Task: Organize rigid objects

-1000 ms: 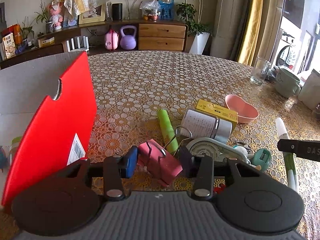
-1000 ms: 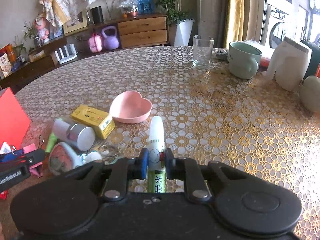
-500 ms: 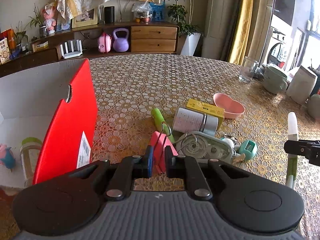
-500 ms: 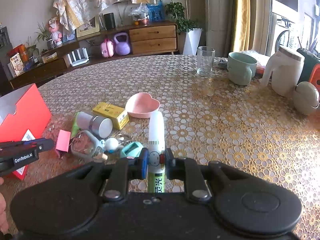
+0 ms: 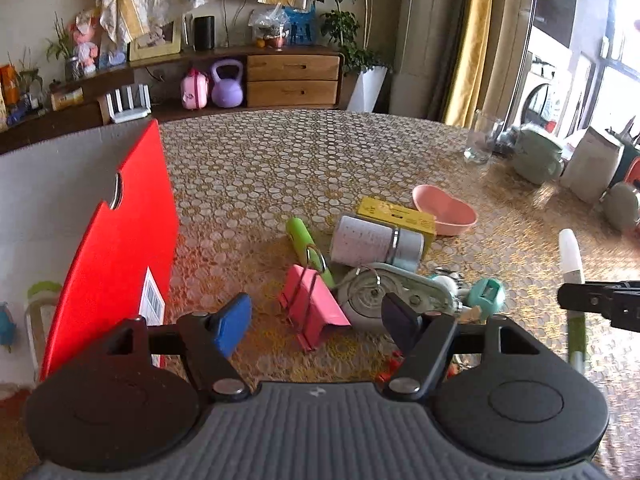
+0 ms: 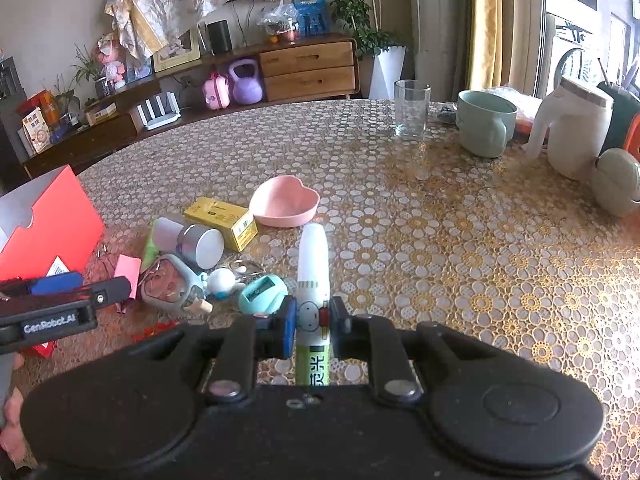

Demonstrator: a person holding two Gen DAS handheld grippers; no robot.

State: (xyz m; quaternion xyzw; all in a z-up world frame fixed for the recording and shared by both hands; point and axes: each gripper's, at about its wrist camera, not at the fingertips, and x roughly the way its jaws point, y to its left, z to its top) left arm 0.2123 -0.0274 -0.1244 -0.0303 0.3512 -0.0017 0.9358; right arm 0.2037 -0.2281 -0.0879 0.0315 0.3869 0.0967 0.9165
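The left gripper (image 5: 316, 320) has just been opening its jaws; they now stand spread, and the pink binder clip (image 5: 314, 306) lies on the table (image 5: 320, 168) between them, touching neither pad. The red box (image 5: 116, 248) stands open just left of the clip. Right of the clip, the right gripper (image 6: 313, 318) pinches a white and green marker (image 6: 314, 272) and holds it off the table.
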